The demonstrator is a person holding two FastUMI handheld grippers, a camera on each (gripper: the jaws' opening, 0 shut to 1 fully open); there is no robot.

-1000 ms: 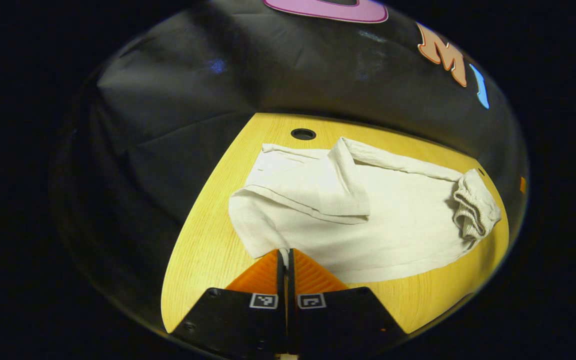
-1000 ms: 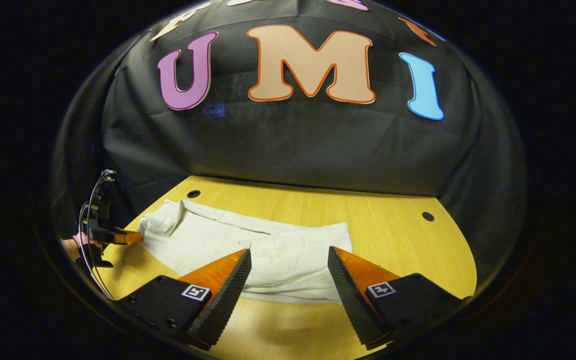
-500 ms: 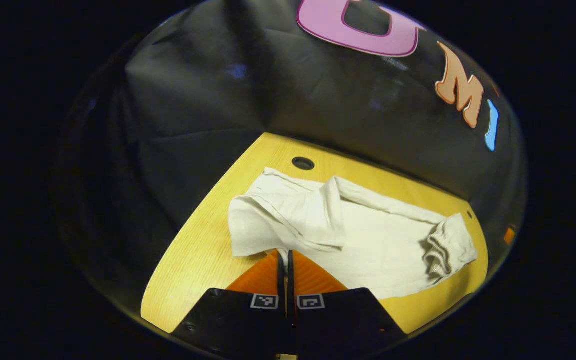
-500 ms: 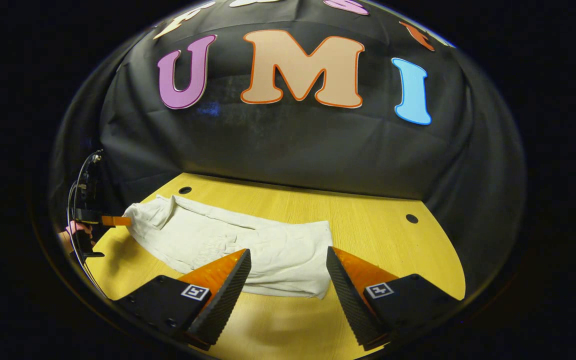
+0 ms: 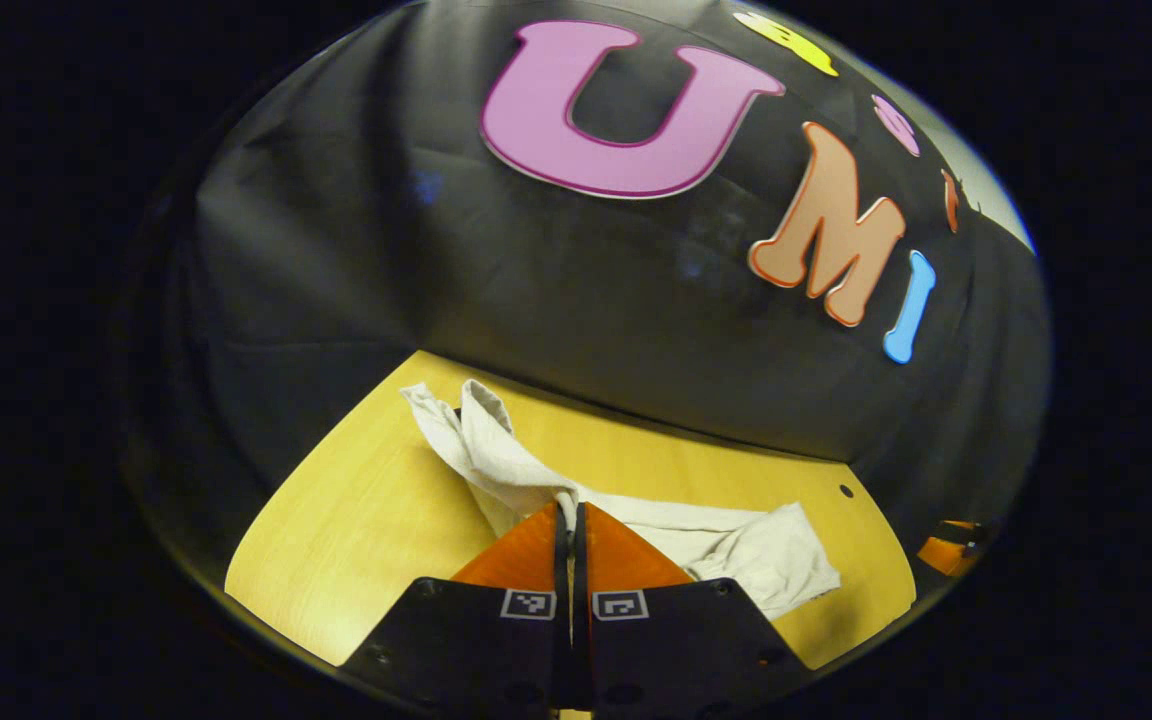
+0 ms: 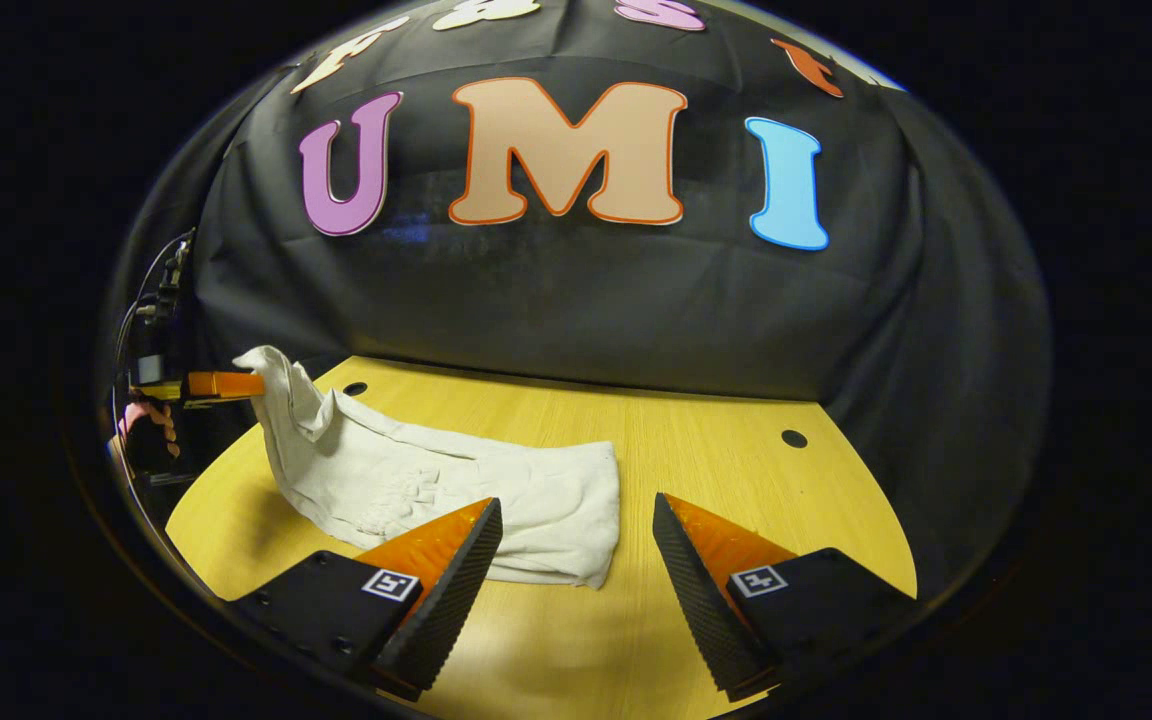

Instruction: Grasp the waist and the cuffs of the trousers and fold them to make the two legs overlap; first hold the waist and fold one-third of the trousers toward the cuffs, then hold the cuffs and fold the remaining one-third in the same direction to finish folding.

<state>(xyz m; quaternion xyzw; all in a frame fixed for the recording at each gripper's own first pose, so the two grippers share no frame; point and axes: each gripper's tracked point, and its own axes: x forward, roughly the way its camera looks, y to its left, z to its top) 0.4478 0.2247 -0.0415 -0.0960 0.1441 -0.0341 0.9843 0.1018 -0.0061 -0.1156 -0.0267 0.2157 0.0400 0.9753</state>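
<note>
- In the left gripper view, the left hand-held gripper (image 5: 568,512) has its two fingers pressed together on a fold of the white trousers (image 5: 636,525), the cloth pinched right at its tips.
- From that pinch, one strip of the trousers rises up and away to the left of the fingers, ending in a loose flap; the rest trails off to the right of the tips and lies bunched on the yellow wooden worktop (image 5: 356,530).
- The right view shows the same left hand-held gripper (image 6: 254,384) far off at the left, raised above the worktop (image 6: 716,450), a hand (image 6: 148,425) gripping it from behind.
- The end of the trousers (image 6: 436,485) hangs from it, lifted off the surface and sloping down to the right.
- The rest of the trousers lies flat on the worktop just ahead of the right hand-held gripper (image 6: 576,530), its rounded end falling between the two fingers and closer to the left one.
- The right hand-held gripper has its fingers spread wide apart, holding nothing, not touching the cloth.
- A small round hole (image 6: 793,438) sits in the worktop beyond the right finger, and another hole (image 6: 355,388) beyond the left one, near the lifted cloth.
</note>
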